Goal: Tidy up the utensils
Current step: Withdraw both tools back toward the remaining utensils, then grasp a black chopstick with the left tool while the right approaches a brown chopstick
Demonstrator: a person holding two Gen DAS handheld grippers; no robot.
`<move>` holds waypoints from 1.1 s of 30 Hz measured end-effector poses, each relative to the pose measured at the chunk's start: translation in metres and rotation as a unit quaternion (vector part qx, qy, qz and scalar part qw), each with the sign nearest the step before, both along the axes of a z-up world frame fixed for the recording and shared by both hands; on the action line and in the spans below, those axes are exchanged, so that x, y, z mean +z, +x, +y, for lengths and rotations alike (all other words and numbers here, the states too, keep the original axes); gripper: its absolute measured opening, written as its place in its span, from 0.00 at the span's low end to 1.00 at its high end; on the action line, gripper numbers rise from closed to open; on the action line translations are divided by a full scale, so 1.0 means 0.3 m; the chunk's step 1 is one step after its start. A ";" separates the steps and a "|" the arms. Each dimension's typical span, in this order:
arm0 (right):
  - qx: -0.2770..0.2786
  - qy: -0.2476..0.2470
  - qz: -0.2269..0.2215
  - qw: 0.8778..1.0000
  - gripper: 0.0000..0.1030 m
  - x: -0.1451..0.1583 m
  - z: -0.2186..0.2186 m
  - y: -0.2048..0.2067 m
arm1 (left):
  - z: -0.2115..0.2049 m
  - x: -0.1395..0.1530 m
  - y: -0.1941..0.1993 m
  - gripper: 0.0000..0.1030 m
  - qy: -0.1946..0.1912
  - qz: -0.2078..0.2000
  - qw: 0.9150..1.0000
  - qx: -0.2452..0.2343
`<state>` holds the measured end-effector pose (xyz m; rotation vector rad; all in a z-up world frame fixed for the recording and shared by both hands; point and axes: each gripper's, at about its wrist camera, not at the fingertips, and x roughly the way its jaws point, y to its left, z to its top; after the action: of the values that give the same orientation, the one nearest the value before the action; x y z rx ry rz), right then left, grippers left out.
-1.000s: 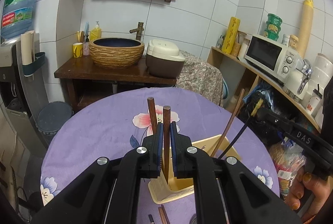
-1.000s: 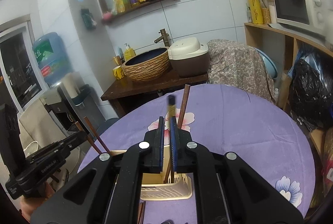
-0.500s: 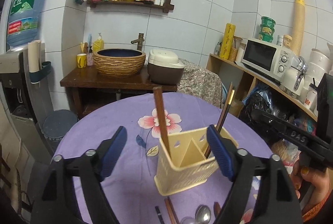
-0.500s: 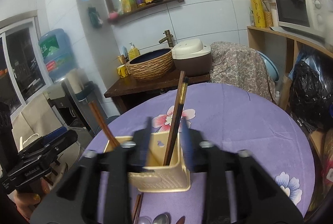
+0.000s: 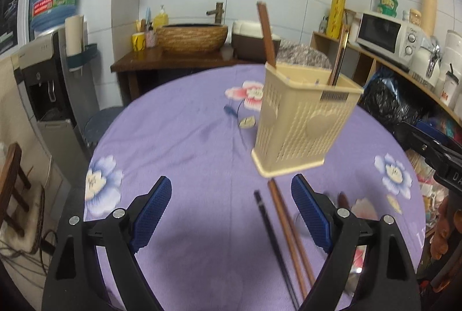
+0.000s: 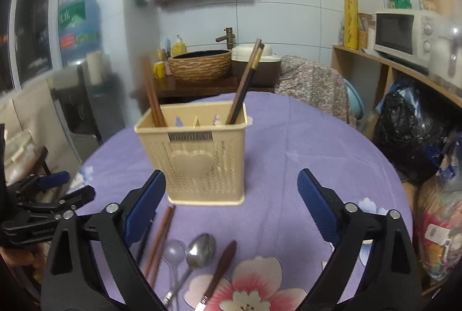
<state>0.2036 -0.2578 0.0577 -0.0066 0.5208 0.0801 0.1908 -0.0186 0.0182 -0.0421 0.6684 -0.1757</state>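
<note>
A cream plastic utensil holder [image 5: 300,126] [image 6: 202,155] stands on the purple flowered tablecloth. Brown chopsticks [image 5: 267,36] [image 6: 153,97] stand in its left compartment and a darker pair [image 6: 245,82] leans in its right. More chopsticks [image 5: 286,235] [image 6: 158,238], two metal spoons [image 6: 190,256] and a brown-handled utensil [image 6: 221,267] lie flat in front of the holder. My left gripper [image 5: 231,209] is open and empty, low over the cloth beside the lying chopsticks. My right gripper [image 6: 231,204] is open and empty, just in front of the holder above the spoons.
The round table [image 5: 173,137] drops off at its edges. A water dispenser [image 5: 49,74] stands at the left. A wooden stand with a woven basin [image 5: 193,36] is behind. A shelf with a microwave [image 5: 387,36] and bags [image 6: 410,134] lines the right.
Both grippers opened and let go of their chopsticks, which now stand in the holder. Both grippers then drew back and down toward the utensils lying on the cloth.
</note>
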 end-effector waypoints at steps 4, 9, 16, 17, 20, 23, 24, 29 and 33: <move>-0.019 -0.001 0.021 1.000 0.92 -0.087 -0.019 -0.053 | 0.028 -0.068 -0.042 0.78 0.002 0.025 1.000 0.007; -0.044 -0.010 0.037 0.998 0.94 -0.178 -0.042 -0.124 | 0.047 -0.138 -0.096 0.70 0.002 0.048 0.999 0.013; -0.063 0.006 0.060 0.996 0.94 -0.266 -0.072 -0.181 | 0.018 -0.207 -0.142 0.59 -0.016 0.079 0.997 -0.003; -0.066 0.009 0.063 0.996 0.94 -0.271 -0.074 -0.182 | 0.003 -0.212 -0.138 0.58 -0.016 0.083 0.996 -0.011; -0.067 0.008 0.063 0.996 0.94 -0.270 -0.068 -0.187 | -0.042 -0.215 -0.130 0.54 -0.018 0.088 0.996 -0.028; -0.061 0.009 0.063 0.996 0.94 -0.267 -0.058 -0.195 | -0.092 -0.227 -0.115 0.51 -0.014 0.094 0.995 -0.043; -0.060 0.009 0.063 0.996 0.94 -0.266 -0.055 -0.197 | -0.105 -0.231 -0.110 0.48 -0.013 0.097 0.994 -0.046; -0.060 0.004 0.066 0.996 0.94 -0.261 -0.051 -0.199 | -0.165 -0.257 -0.082 0.40 0.011 0.105 0.993 -0.049; -0.060 0.007 0.065 0.996 0.94 -0.255 -0.053 -0.202 | -0.178 -0.265 -0.059 0.36 0.028 0.105 0.993 -0.043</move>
<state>0.1432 -0.2736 -0.0189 0.0447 0.6494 -0.0339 0.1731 -0.0722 -0.0612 0.0221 0.8845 -0.2368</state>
